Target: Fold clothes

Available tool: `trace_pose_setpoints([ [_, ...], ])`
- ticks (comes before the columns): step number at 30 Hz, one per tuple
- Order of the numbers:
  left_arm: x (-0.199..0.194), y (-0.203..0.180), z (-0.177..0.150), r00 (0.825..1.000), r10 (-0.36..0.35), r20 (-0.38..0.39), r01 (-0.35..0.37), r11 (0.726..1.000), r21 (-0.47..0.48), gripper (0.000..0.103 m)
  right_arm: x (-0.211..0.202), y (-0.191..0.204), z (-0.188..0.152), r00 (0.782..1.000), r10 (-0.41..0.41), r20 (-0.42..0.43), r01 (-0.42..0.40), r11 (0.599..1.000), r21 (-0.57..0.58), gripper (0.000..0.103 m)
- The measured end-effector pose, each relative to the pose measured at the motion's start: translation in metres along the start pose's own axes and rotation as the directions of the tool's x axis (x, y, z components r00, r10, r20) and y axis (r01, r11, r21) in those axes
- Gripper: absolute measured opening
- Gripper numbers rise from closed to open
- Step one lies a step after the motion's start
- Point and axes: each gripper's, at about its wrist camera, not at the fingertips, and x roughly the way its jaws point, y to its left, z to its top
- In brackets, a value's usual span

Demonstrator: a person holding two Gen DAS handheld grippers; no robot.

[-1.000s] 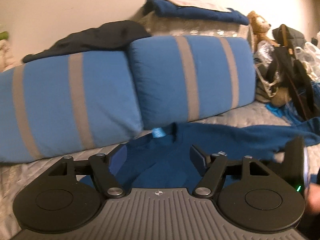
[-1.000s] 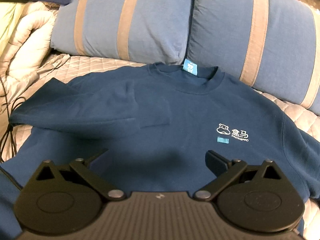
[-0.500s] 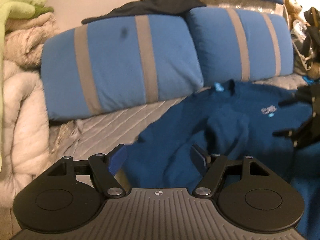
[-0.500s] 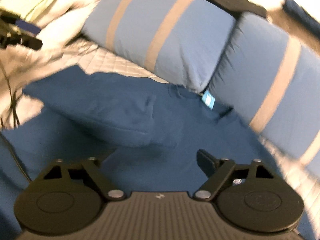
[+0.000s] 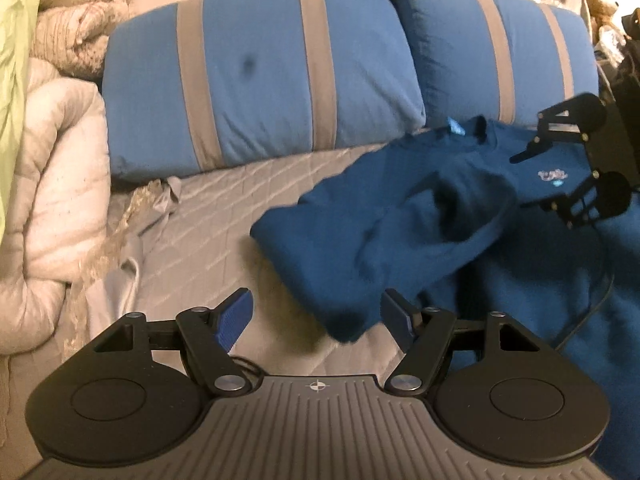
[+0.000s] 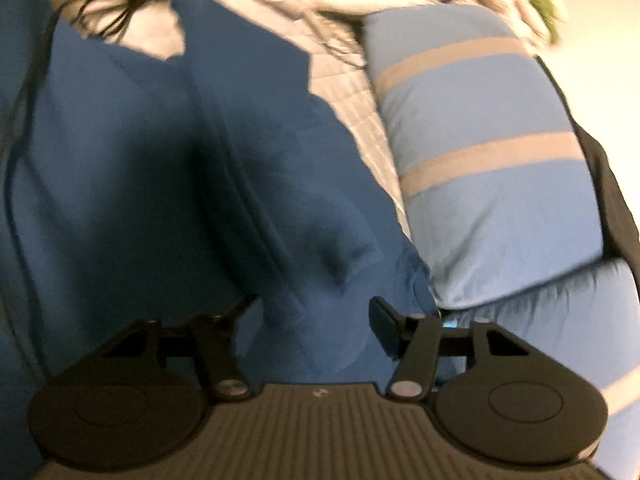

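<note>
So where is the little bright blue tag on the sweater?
In the left wrist view the blue tag sits at the sweater's collar, upper right of centre, right below the right-hand striped pillow and left of the right claw.

Sweatshirt (image 5: 360,240): soft matt navy knit cloth.
Pillows (image 5: 260,80): matt blue cloth, grey woven bands.
Bed cover (image 5: 208,216): quilted grey cloth, faint sheen.
Comforter (image 5: 52,184): puffy cream cloth.
Left gripper (image 5: 316,312): matt black plastic, ribbed grey base, metal pivots.

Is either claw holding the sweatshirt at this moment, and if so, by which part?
Nothing is held. The left claw is open above the folded sleeve edge of the blue sweatshirt; the right claw is open over its fabric.
</note>
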Motion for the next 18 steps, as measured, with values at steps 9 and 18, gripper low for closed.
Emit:
trace_pose_setpoints([
  [9, 0.010, 0.000, -0.016, 1.000, 0.008, -0.027, -0.009, 1.000, -0.005, 0.070, 0.005, 0.015, 0.001, 0.996, 0.085, -0.025, -0.088, 0.985, -0.148, 0.007],
  [18, 0.015, -0.003, -0.024, 0.999, -0.003, -0.036, 0.003, 1.000, -0.011, 0.070, -0.030, 0.018, -0.003, 0.997, 0.078, 0.005, -0.076, 0.984, -0.158, 0.042],
])
